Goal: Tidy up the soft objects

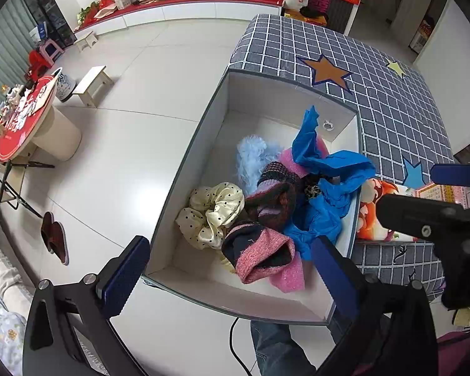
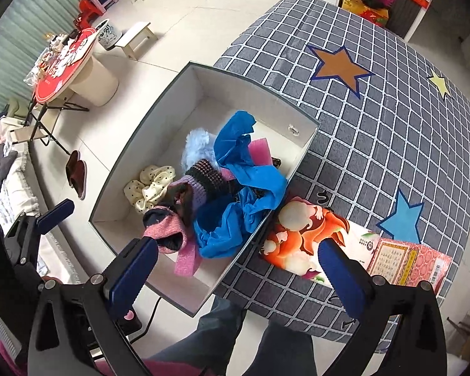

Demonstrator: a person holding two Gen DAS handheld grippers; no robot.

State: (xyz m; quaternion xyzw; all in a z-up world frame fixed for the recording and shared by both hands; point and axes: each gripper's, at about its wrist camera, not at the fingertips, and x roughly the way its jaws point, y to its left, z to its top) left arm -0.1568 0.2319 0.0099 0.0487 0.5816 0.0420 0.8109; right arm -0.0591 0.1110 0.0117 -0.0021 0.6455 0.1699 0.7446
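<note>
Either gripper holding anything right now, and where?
Nothing held. Left gripper and right gripper both hang open above the box; no pad touches the soft items.

A glossy white tiled floor point(image 1: 147, 72) spreads around a round red-topped table point(image 1: 25, 119), with two small white stools point(image 1: 92, 84) beyond it and a long red-and-white cabinet point(image 1: 203, 9) along the far wall.

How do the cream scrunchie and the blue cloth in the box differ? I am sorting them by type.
The cream scrunchie is pale with black dots; the blue cloth is plain bright blue. The scrunchie is a small gathered ring lying low by the box's left wall, while the cloth is a bigger loose crumple, piled over other items with a corner sticking up. Both are soft fabric inside the same box.
</note>
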